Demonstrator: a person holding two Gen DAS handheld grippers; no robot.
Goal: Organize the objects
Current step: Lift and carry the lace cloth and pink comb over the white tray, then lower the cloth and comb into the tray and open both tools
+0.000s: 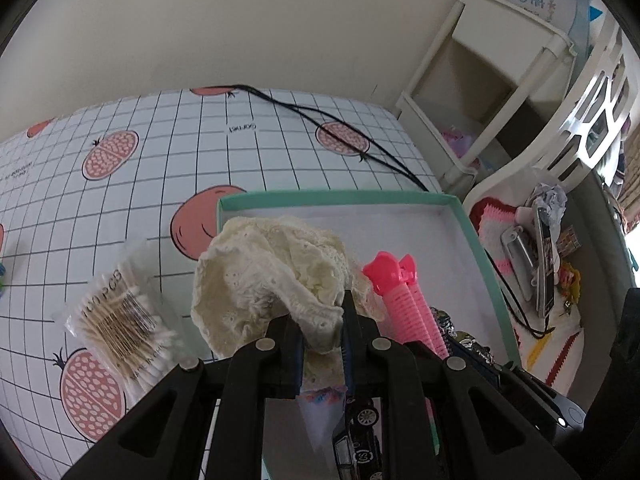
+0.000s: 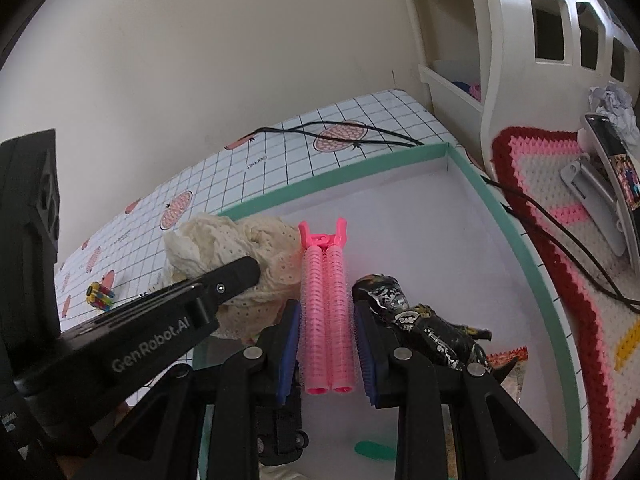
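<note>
- We see the left gripper clamped on a cream lace cloth; the fabric is pinched between the blue pads and bunches up above them, over the left edge of the teal-rimmed box.
- In the right wrist view, the right gripper has its jaws standing apart on either side of a pink hair-roller clip. There is a narrow gap at each pad, so we cannot tell whether they touch the clip.
- The clip lies lengthwise inside the box, on its white floor, with the hinged end pointing away from the camera.
- Just right of the clip, a black-and-silver wrapped item lies in the box, close against the right finger.
- In the left wrist view, a black toy car shows below the gripper, inside the box.
- A pack of cotton swabs lies on the grid-and-pomegranate tablecloth, left of the box.
- A small multicoloured object rests on the cloth further left; it is too small to identify.
- A black cable crosses the table behind the box.
</note>
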